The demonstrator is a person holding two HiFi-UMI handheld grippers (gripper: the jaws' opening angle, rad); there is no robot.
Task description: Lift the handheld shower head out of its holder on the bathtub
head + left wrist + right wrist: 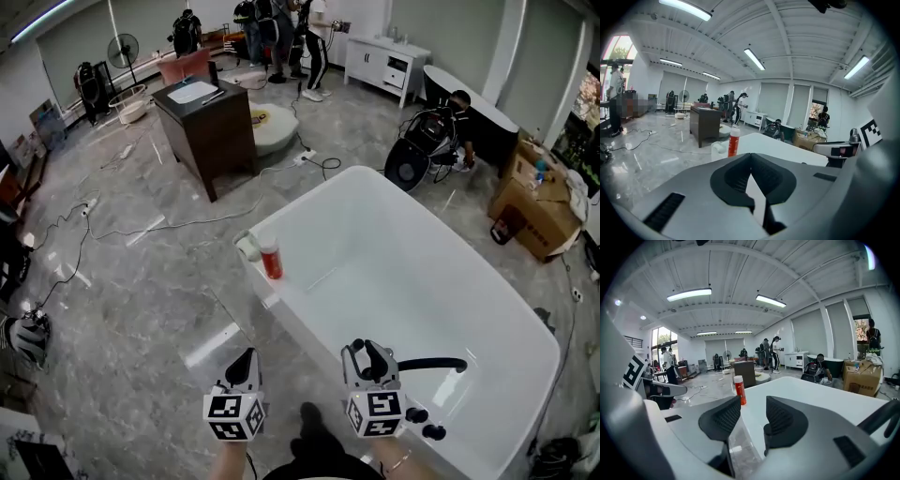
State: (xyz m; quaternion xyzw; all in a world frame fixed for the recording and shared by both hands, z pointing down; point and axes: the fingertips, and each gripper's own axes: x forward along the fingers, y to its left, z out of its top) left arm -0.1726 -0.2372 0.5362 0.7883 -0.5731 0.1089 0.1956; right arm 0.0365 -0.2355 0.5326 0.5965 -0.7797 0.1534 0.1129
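Observation:
A black curved fixture [433,363], either the shower head or the spout, I cannot tell which, stands on the near rim of the white bathtub [309,211], with two black knobs [425,422] beside it. My right gripper [364,350] hovers just left of the fixture, open and empty. In the right gripper view the gripper [753,409] has a clear gap between its pads, and a black bar [885,418] crosses the right edge. My left gripper [248,358] hangs over the floor outside the tub; in its own view the gripper [751,158] has its pads touching, nothing between them.
A red bottle [271,260] and a white bottle [248,247] stand on the tub's left corner. Beyond are a dark wooden desk [202,122], floor cables, cardboard boxes [534,202], a second dark tub [469,108] and several people at the back.

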